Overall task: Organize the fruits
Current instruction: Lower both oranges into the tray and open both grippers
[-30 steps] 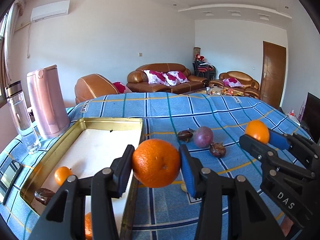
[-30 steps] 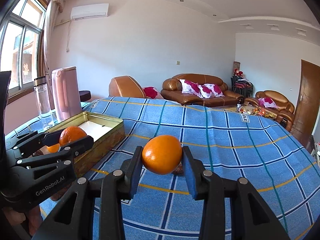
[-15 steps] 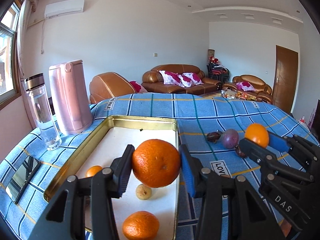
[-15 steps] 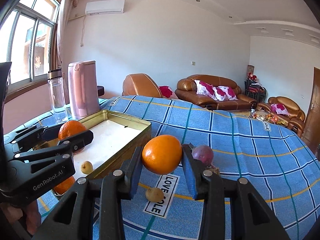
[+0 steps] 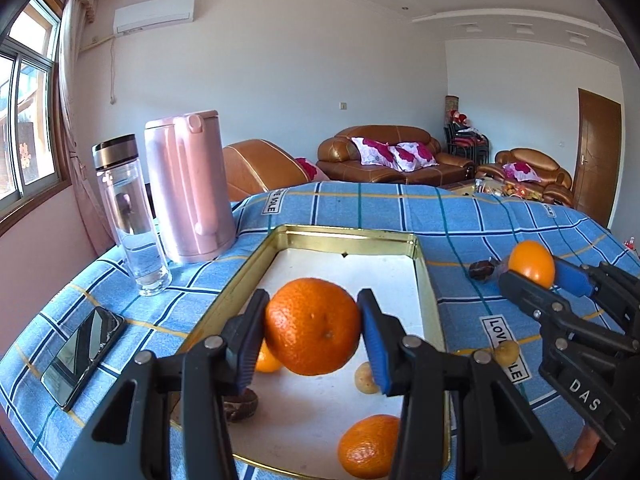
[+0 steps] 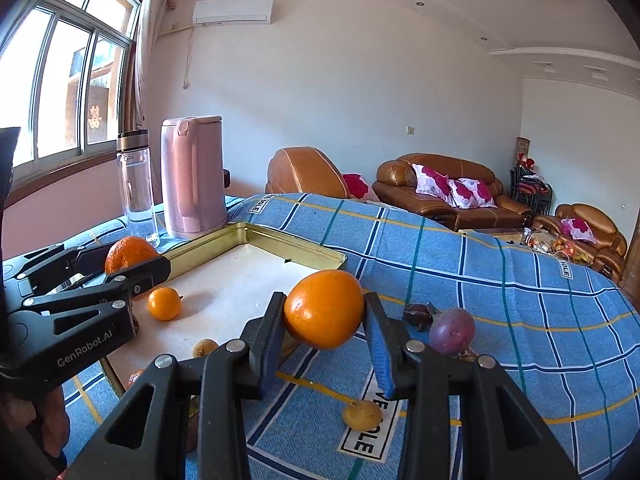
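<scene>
Left gripper [image 5: 312, 334] fingers pinch a firm, pebbly round orange [image 5: 313, 326] at its widest sides over the gold tin tray [image 5: 424, 280], right gripper [image 6: 325, 342] likewise pinching a smooth, slippery orange [image 6: 325, 309] near the tray's right edge.

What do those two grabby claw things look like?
Both are black plastic with silver rivets and blue ribbed pads on the fingers. The left hand-held gripper has "GenRobot.AI" printed in white on its side. The right hand-held gripper has "DAS" on its side. No cables or sleeves show.
</scene>
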A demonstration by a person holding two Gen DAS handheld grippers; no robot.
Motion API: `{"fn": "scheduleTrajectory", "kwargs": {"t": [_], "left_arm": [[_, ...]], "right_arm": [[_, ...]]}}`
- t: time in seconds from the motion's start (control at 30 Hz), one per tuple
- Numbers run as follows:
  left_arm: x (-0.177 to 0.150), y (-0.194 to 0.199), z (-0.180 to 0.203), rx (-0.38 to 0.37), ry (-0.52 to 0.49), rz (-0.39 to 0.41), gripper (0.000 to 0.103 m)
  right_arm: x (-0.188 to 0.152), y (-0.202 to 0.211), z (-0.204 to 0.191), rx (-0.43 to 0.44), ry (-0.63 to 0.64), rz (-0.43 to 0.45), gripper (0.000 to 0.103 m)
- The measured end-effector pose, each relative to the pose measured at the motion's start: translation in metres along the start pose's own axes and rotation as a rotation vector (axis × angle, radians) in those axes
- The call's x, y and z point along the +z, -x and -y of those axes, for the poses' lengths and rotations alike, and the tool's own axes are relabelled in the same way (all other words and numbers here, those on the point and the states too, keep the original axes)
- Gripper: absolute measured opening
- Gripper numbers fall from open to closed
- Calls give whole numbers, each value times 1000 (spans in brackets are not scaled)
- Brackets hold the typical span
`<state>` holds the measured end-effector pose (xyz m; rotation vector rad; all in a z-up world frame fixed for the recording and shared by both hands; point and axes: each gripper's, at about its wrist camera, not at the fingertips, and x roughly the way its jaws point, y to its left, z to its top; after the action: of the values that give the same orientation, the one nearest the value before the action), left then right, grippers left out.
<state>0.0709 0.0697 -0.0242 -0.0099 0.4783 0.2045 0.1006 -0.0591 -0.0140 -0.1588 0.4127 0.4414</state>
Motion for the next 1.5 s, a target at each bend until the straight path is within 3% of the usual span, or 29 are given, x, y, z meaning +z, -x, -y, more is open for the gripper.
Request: {"fn": "scheduleTrajectory", "kwargs": {"t": [0.43, 0.77, 1.5], "left_arm": [[-7, -15, -38, 65, 25, -60, 47], [-12, -21, -60, 85, 44, -87, 47], [-23, -36, -60, 66, 8, -153, 47]], "right_arm": [[7, -20, -37, 79, 42, -39, 41], [3, -42, -62, 136, 54, -120, 41], [-12, -68, -81, 170, 87, -229, 41]]}}
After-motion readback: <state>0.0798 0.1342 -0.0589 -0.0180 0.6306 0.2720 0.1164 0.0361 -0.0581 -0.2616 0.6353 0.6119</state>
